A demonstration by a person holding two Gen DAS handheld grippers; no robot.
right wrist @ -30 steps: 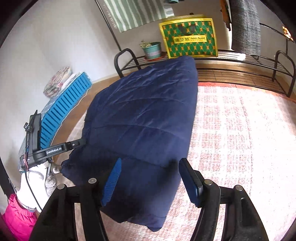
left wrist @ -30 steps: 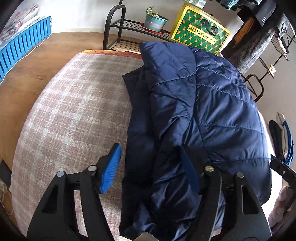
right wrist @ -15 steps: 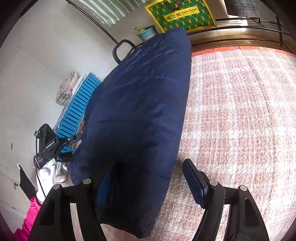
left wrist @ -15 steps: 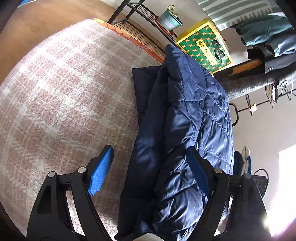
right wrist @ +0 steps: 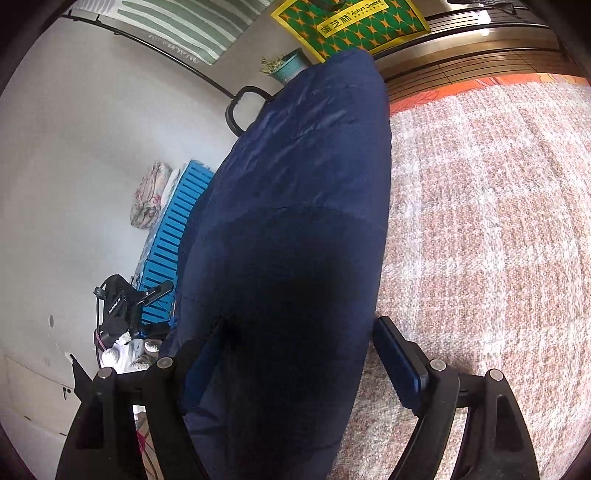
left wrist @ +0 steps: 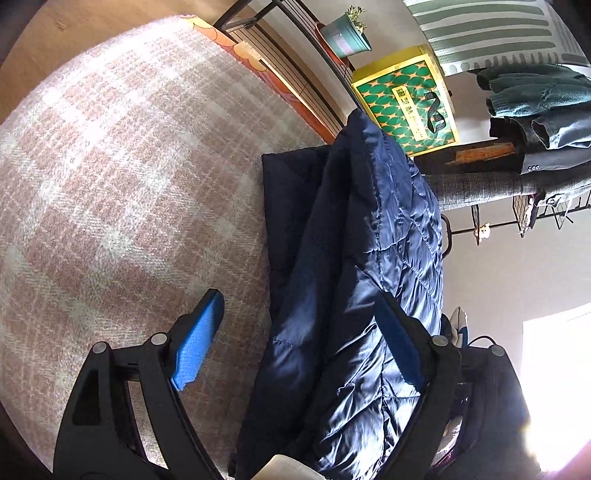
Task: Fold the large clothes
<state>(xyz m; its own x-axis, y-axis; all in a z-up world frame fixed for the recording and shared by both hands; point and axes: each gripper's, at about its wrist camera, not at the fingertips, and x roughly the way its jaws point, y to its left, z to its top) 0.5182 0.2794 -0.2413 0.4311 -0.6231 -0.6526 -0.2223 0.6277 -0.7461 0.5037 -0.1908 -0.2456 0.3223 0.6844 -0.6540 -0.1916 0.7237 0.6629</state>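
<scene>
A navy quilted jacket (left wrist: 354, 280) lies folded lengthwise on a pink plaid blanket (left wrist: 110, 177). It also fills the middle of the right wrist view (right wrist: 303, 229). My left gripper (left wrist: 303, 347) is open, its jaws wide apart straddling the jacket's near left edge. My right gripper (right wrist: 299, 354) is open, its jaws wide apart around the jacket's near right edge. Its left finger is partly hidden behind the fabric. Both cameras are rolled sideways.
A black metal rack (left wrist: 280, 48) stands beyond the blanket with a potted plant (left wrist: 343, 33) and a green-and-yellow bag (left wrist: 406, 103). Hanging clothes (left wrist: 535, 122) are at right. A blue slatted panel (right wrist: 173, 236) and camera gear (right wrist: 122, 310) lie left in the right wrist view.
Both grippers have rolled sideways and moved closer to the jacket's near end. The jacket's long sides now look raised and narrower between the open jaws. Neither gripper has shut.
</scene>
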